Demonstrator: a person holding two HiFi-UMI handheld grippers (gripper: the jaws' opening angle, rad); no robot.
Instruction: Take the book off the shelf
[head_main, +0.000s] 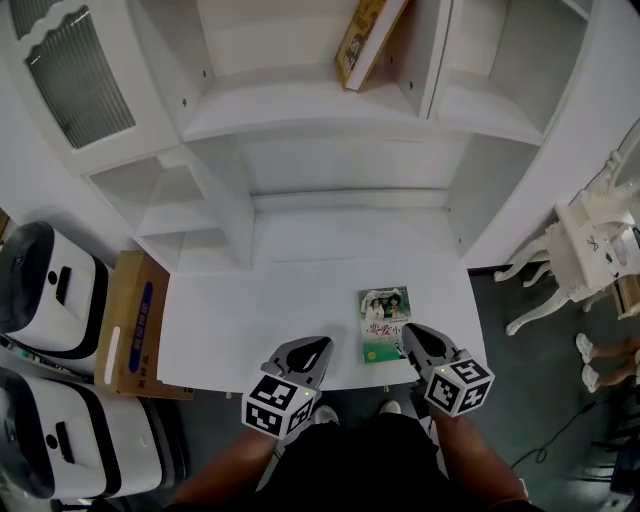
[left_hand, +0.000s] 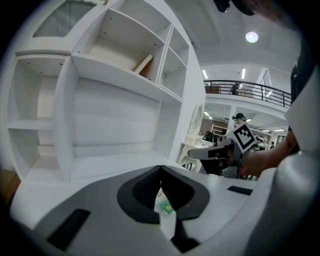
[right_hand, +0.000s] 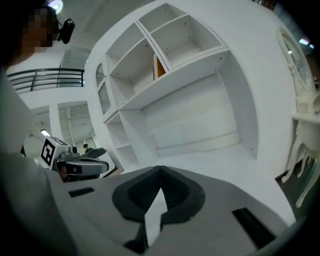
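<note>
both claws sit low at the near edge of the white desk top (head_main: 250, 310), side by side. the left gripper (head_main: 322, 347) has its jaws pressed together, tips meeting with nothing caught between them, and its own view (left_hand: 161, 169) confirms it: only a sliver of green cover peeks through the gap below the pads. the right gripper (head_main: 406, 333) is closed tight too, jaws tip to tip and empty in its own view (right_hand: 160, 171). its nose is just beside the right edge of the green book (head_main: 385, 323); whether it touches, can't say. that book lies flat on the desk top, cover up, between the two claws and nearer the right one. up in the shelf unit (head_main: 300, 115), a second book (head_main: 365, 40) leans tilted against a divider in an upper compartment. a cardboard box (head_main: 130, 320) stands left of the desk, a white chair (head_main: 590, 235) off to the right.
</note>
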